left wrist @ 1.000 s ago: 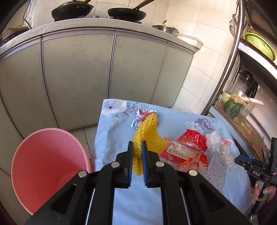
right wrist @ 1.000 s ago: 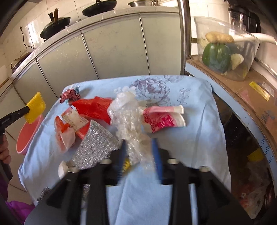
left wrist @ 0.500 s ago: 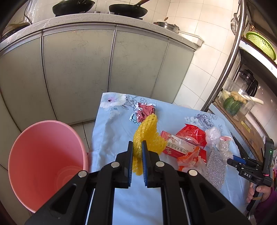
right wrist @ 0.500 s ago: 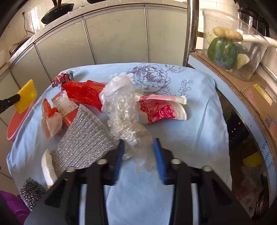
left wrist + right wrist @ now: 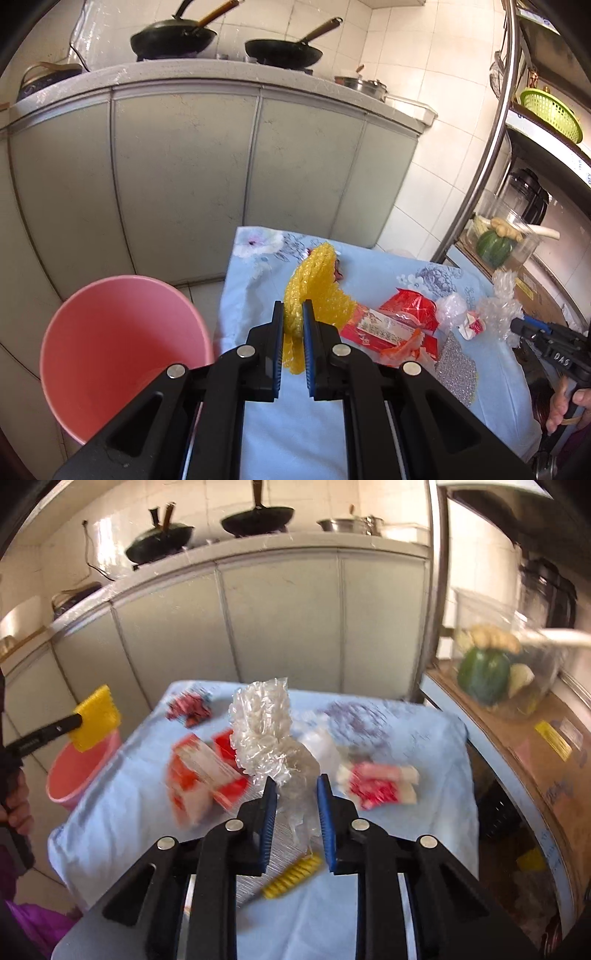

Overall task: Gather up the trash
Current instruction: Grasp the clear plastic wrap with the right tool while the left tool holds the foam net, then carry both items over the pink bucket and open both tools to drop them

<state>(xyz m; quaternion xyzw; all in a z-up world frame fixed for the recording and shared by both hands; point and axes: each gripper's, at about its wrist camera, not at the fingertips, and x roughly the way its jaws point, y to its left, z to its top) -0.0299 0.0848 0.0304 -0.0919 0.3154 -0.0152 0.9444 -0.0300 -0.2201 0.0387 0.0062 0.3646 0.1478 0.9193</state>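
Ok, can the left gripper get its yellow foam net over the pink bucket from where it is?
Probably yes. The left gripper is shut on the yellow foam net, and the pink bucket stands open-mouthed beside the table's edge, just to its left. Nothing shows between them.

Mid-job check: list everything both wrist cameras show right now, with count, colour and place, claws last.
bin: 1, pink, on floor beside table's left edge
tablecloth: 1, light blue floral, covering table
yellow foam net: 1, yellow, in left claw
clear plastic wrap: 1, transparent, in right claw
red snack wrappers: several, red and white, mid table
silver scrub pad: 1, silver, table's near right
woks: 2, black, on counter
steel pot: 1, counter's right end
green basket: 1, upper shelf
clear tub of vegetables: 1, lower shelf
left claw: shut on net
right claw: closing on wrap
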